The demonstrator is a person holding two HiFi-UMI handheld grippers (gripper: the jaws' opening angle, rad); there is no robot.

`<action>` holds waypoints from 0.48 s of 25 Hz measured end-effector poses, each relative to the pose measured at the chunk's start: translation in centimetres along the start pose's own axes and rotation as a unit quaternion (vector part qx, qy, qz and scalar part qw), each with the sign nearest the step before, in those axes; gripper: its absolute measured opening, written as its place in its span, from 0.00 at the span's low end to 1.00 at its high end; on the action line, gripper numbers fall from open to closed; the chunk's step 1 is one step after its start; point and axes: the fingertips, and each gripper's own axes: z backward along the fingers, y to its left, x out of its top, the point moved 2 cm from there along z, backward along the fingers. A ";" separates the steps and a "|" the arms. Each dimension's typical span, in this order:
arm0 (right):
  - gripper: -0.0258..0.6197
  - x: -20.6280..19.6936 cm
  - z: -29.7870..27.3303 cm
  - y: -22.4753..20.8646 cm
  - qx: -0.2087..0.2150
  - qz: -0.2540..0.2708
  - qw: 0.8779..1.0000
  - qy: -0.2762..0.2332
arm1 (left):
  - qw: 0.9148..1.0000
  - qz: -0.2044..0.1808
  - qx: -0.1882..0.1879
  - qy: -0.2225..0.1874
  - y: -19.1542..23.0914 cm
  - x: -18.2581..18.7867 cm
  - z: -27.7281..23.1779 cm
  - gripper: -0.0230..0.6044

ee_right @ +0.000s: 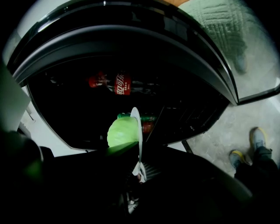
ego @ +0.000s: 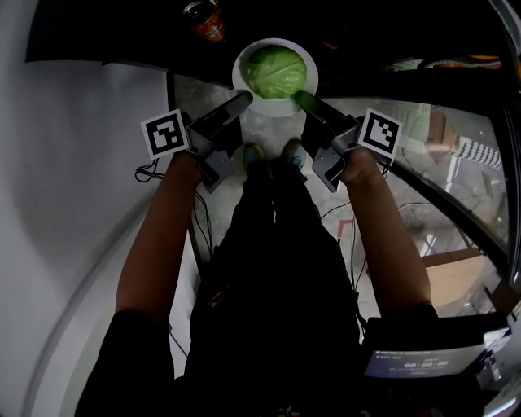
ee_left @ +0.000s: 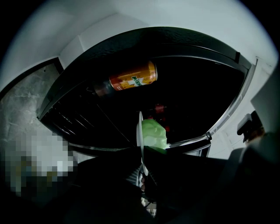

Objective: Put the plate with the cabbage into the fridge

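A white plate (ego: 244, 61) carries a green cabbage (ego: 277, 71) and hangs at the mouth of the dark open fridge (ego: 122, 28). My left gripper (ego: 242, 101) is shut on the plate's left rim and my right gripper (ego: 303, 99) is shut on its right rim. In the left gripper view the plate (ee_left: 140, 131) shows edge-on between the jaws, with the cabbage (ee_left: 153, 133) to its right. The right gripper view shows the plate (ee_right: 138, 131) edge-on too, with the cabbage (ee_right: 122, 131) on its left.
An orange drink can (ego: 207, 19) (ee_left: 133, 78) sits inside the fridge, beyond the plate. Red cola bottles (ee_right: 118, 83) lie further back. The fridge door edge (ee_right: 210, 52) curves at the right. The person's shoes (ego: 273, 153) stand on the stone floor below.
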 end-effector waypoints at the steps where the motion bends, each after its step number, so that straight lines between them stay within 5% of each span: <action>1: 0.07 -0.1 0.0 0.1 0.000 -0.001 1.000 -0.001 | 1.000 0.001 0.000 -0.001 -0.1 0.0 0.1 0.07; 12: 0.07 0.0 0.2 0.4 -0.001 0.003 1.000 -0.011 | 1.000 -0.003 -0.004 -0.008 -0.3 0.0 0.1 0.07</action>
